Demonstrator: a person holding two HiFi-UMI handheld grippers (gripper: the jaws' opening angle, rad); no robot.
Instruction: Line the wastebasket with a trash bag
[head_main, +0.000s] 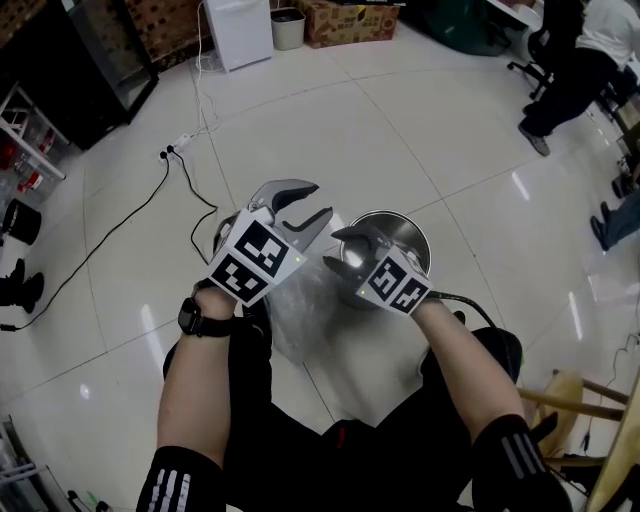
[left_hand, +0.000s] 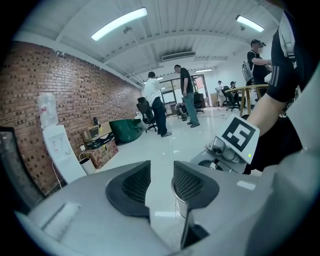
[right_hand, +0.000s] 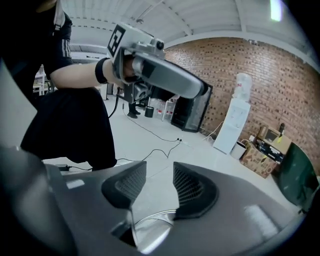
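Here, from the head view, the left gripper (head_main: 322, 198) and right gripper (head_main: 332, 250) hover side by side above a steel basket (head_main: 405, 235) that stands on the tiled floor (head_main: 400, 130). The left fingers (left_hand: 135, 185) are apart and clamp nothing. The right fingers (right_hand: 192, 190) are likewise apart and empty. The basket rim shows through each gap. A crumpled clear bag (head_main: 300, 320) sits below the left gripper, just beside the basket and against the person's leg (head_main: 250, 370).
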